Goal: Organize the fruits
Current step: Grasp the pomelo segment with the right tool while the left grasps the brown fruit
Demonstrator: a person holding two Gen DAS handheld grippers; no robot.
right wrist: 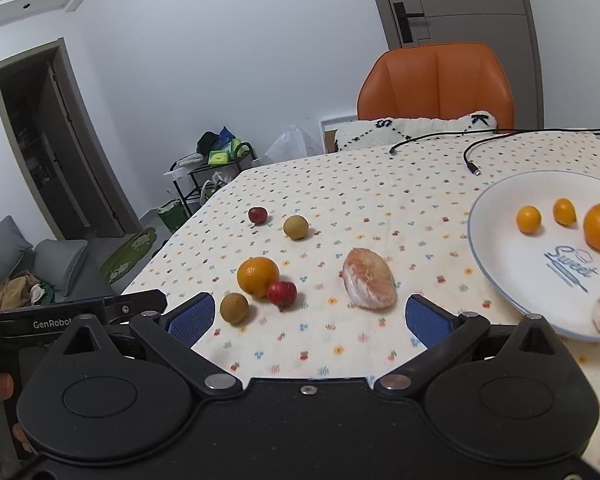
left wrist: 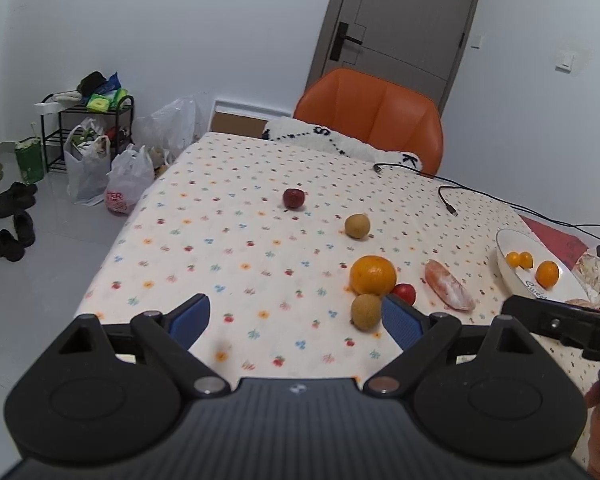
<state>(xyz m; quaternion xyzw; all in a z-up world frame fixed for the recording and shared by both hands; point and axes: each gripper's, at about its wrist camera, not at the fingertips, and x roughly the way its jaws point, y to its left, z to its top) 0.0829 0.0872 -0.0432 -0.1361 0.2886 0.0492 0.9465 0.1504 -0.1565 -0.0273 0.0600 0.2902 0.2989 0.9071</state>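
L wrist: left gripper (left wrist: 296, 322) spread wide, empty, above tablecloth (left wrist: 228, 248); brown fruit (left wrist: 366, 312) just inside its rt finger, touching orange (left wrist: 373, 275).
R wrist: right gripper (right wrist: 310, 320) wide, empty; peeled pomelo segment (right wrist: 370, 279), pale pink, just ahead; plate (right wrist: 496, 248) w/ small oranges at rt.

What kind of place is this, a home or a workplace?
Most likely a home, a dining corner. A table with a flowered cloth carries loose fruit and a plate, an orange chair stands behind it, and shoes and shopping bags lie on the floor.
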